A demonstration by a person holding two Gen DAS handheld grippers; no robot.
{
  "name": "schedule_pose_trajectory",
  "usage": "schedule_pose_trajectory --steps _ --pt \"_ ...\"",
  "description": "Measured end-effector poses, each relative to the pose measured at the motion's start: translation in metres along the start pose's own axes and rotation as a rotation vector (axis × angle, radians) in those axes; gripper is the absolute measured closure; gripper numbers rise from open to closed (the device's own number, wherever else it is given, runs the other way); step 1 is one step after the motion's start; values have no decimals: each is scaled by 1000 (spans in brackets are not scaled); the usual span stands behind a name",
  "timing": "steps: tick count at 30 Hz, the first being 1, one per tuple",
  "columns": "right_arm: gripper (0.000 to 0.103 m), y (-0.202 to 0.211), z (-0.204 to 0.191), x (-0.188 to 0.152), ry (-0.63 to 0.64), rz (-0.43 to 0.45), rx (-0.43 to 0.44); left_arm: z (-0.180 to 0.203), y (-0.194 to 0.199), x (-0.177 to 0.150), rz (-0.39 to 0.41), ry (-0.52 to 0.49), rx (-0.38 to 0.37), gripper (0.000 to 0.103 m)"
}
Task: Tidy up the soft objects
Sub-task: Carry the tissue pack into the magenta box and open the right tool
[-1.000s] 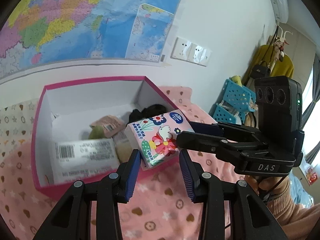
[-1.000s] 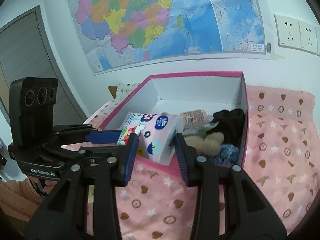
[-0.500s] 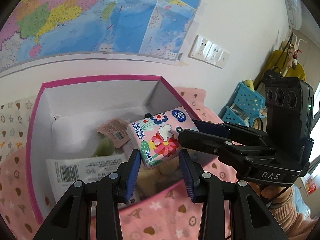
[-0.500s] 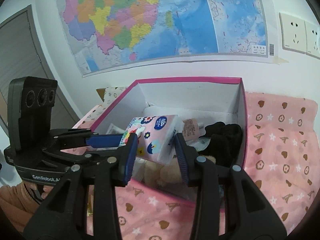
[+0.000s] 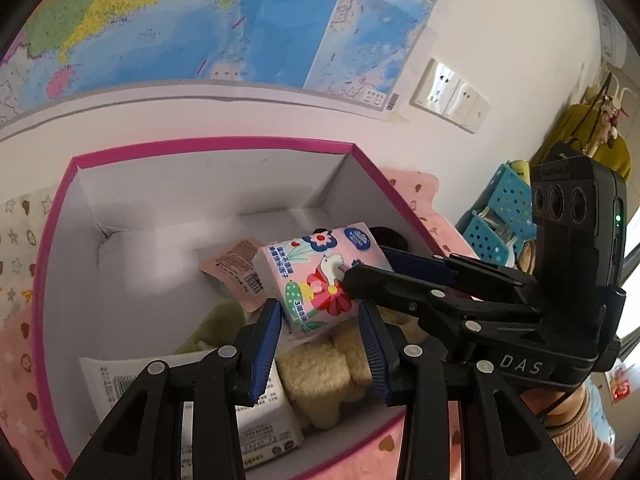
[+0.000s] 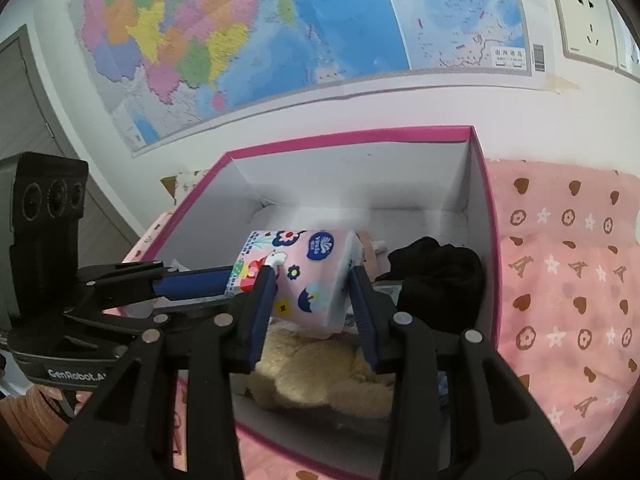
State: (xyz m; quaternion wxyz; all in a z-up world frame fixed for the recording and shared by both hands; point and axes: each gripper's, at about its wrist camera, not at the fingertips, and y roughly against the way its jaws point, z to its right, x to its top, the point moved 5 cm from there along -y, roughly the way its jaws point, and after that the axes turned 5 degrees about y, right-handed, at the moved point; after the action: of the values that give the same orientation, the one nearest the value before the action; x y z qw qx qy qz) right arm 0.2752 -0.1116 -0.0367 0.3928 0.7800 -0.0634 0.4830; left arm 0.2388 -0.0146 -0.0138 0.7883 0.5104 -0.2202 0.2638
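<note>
A pink flowered tissue pack hangs over the inside of a white box with a magenta rim. My left gripper is shut on its near end. From the right side, my right gripper is shut on the same pack. In the right wrist view the left gripper reaches in from the left. Under the pack lie a cream plush toy, a black cloth, a white packet and a pink packet.
The box rests on a pink cover with hearts and stars, close to a wall with a map and sockets. Blue perforated baskets stand to the right. A person's sleeve shows behind the right gripper.
Both grippers have carried the tissue pack forward, from the box's near rim to over its inside and a little lower. The box now fills more of both views.
</note>
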Motion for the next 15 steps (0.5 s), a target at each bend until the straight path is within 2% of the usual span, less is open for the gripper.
schedule_pose_trajectory --steps 7,15 --pt "57 -1 0 -6 6 -4 -17 -10 0 -3 8 21 20 63" --pt "57 16 -8 -19 5 12 4 -10 27 -15 62 -13 28 61"
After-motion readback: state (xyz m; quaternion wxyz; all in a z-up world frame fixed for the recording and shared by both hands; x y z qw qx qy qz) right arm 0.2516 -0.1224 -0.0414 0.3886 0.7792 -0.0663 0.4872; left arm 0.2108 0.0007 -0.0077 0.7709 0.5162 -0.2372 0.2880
